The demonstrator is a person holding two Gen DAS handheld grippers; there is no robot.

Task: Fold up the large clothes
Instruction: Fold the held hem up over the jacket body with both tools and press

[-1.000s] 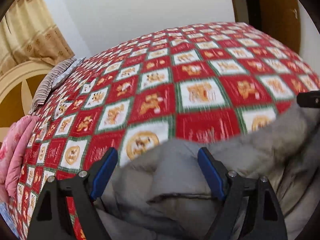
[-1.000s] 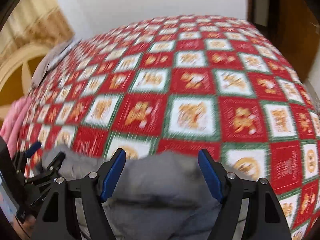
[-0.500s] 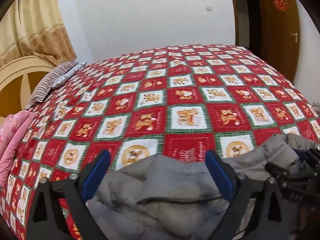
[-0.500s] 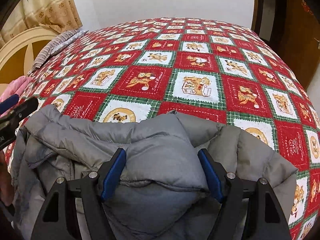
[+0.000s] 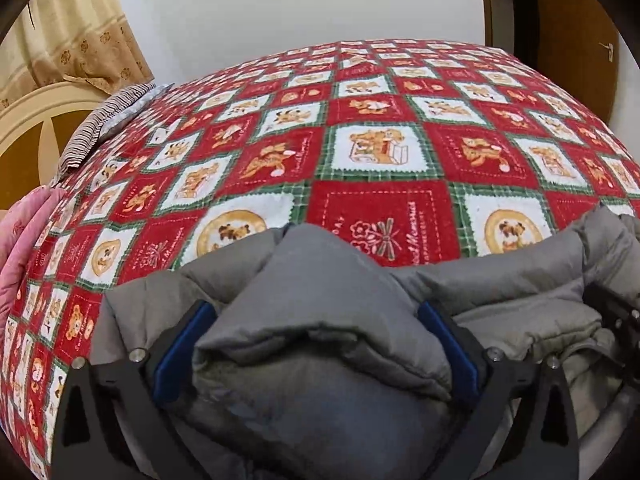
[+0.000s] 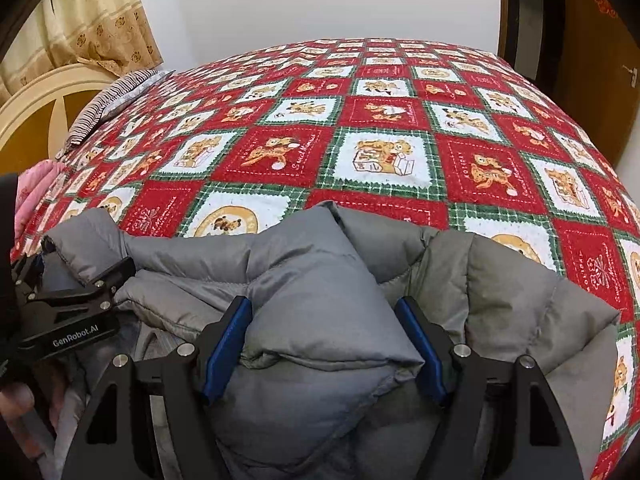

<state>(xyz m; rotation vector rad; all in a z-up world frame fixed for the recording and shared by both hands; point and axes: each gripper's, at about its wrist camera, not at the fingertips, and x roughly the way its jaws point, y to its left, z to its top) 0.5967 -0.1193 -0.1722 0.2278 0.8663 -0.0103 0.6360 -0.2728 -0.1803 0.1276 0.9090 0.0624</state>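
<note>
We see a plain grey puffer jacket [image 6: 320, 280] on a red, white and green checked bedspread [image 6: 384, 120], blue gripper pads [image 6: 226, 348].

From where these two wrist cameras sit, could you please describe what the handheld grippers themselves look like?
Both match. The left gripper and right gripper each have two black, angular fingers with triangular cut-outs and silver round fasteners, tipped inside with blue pads. Seen from the side in the right wrist view, the left gripper's black body carries white "GenRobot.AI" lettering. No cables show. A dark sleeve edge appears beside it.
</note>
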